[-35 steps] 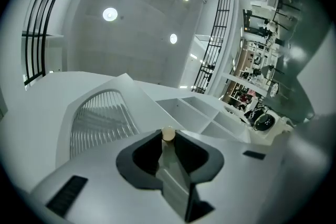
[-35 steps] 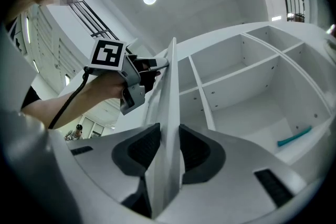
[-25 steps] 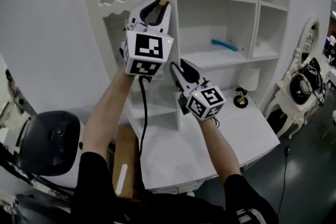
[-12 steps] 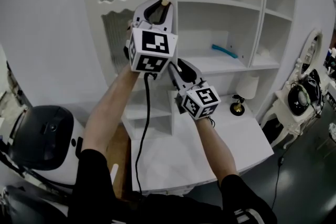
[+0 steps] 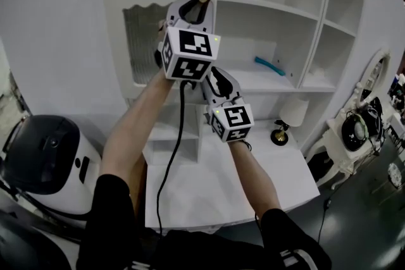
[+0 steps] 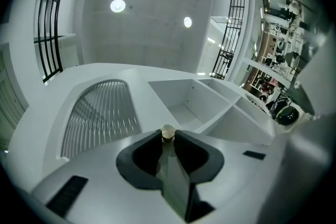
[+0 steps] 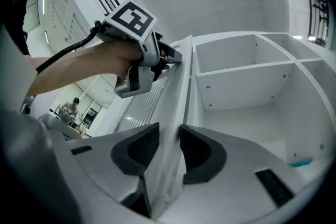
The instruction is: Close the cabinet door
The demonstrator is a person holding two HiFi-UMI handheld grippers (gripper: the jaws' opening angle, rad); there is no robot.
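Left gripper (image 6: 168,137) is clamped on the small pale round knob (image 6: 168,132). Right gripper (image 7: 169,136) is closed on the free edge of the white ribbed-glass cabinet door (image 7: 176,93). The door stands slightly ajar, with the white shelf cabinet (image 7: 247,68) just right of the jaws. Judgement: push both evenly and keep the right jaws clear of the closing gap.

No words, numbers or brand names can be read anywhere. The only print is the black-and-white square markers on the left cube (image 5: 188,54), behind the left tongs (image 5: 201,2), and on the right cube (image 5: 231,122), behind the right tongs (image 5: 211,73). None of them carries letters.
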